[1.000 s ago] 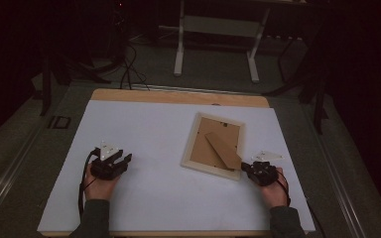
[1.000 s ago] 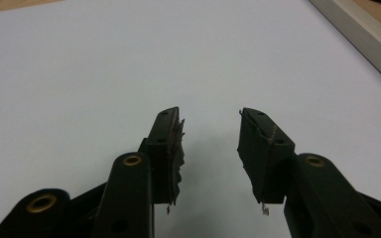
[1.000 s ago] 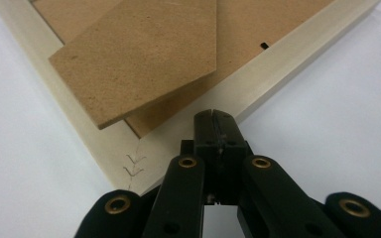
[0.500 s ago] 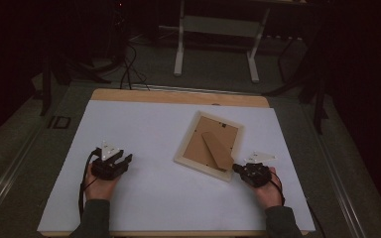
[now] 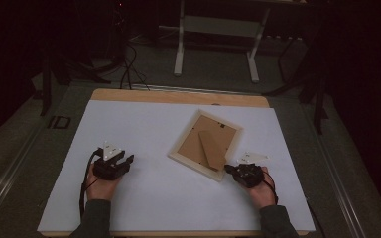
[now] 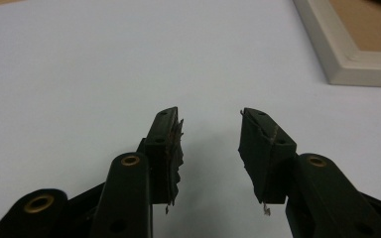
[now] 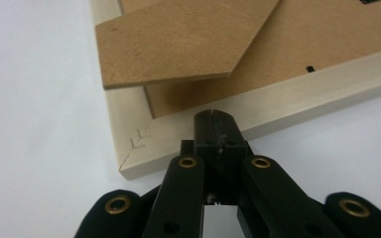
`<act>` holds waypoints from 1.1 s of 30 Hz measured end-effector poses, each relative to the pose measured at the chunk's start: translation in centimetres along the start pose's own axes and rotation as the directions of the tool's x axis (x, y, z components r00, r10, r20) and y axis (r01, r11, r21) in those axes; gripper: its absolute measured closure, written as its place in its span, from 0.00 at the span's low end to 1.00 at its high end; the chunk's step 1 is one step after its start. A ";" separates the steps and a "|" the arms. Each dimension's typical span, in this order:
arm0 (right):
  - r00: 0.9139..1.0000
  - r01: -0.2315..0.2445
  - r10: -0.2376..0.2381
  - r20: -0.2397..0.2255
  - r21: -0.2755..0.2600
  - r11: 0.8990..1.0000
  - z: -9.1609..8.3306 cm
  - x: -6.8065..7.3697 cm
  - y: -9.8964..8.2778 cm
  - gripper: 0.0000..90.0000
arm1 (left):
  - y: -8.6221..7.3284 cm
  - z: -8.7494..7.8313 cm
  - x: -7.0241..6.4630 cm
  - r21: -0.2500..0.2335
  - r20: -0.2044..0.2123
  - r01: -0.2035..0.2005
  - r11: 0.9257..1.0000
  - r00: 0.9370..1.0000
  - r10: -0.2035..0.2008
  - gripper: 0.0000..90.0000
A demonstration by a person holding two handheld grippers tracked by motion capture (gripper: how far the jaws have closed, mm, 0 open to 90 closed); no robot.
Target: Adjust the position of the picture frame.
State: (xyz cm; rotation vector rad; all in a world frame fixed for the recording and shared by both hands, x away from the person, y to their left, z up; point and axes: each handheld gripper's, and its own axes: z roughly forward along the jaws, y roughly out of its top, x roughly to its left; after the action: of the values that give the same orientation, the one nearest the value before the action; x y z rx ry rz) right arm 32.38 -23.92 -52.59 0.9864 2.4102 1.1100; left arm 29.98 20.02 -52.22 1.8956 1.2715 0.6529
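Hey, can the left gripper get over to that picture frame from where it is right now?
Probably yes. The left gripper has its jaws open with nothing between them, and bare white table cover lies between it and the frame. The right gripper, jaws shut, is at the frame's near corner, so the left edge looks free.

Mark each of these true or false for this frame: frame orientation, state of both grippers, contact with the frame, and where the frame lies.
1. The picture frame lies back side up. True.
2. The right gripper is wide open. False: its jaws are shut together.
3. The right gripper tip sits at the frame's near edge by a corner. True.
4. The left gripper holds the frame. False: its jaws are open with nothing between them, apart from the frame.
5. The frame lies on bare wood. False: it lies on the white sheet.
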 end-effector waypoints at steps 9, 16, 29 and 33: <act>0.998 0.046 -0.046 -0.039 0.007 0.999 1.4 1.5 1.1 1.00 | 0.0 0.2 -0.2 0.005 0.006 -0.008 1.000 1.000 0.007 0.66; 0.995 0.050 -0.050 -0.081 0.000 0.999 2.5 2.2 1.9 1.00 | 0.0 0.5 -0.6 0.013 0.024 -0.021 1.000 1.000 0.020 0.69; 0.984 0.117 -0.113 -0.141 0.021 0.993 6.1 4.6 5.1 1.00 | 0.1 0.6 -0.4 0.009 0.033 -0.006 1.000 0.999 0.005 0.67; 0.980 0.124 -0.120 -0.158 0.020 0.992 7.3 5.0 6.1 1.00 | 0.1 0.6 -0.3 0.004 0.034 0.005 1.000 0.999 -0.005 0.67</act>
State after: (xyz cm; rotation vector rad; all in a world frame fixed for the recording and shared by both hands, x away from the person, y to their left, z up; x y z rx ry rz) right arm 35.40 -13.68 -52.70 0.7739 2.5789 1.1501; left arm 30.36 19.58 -52.46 1.8979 1.2570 0.6138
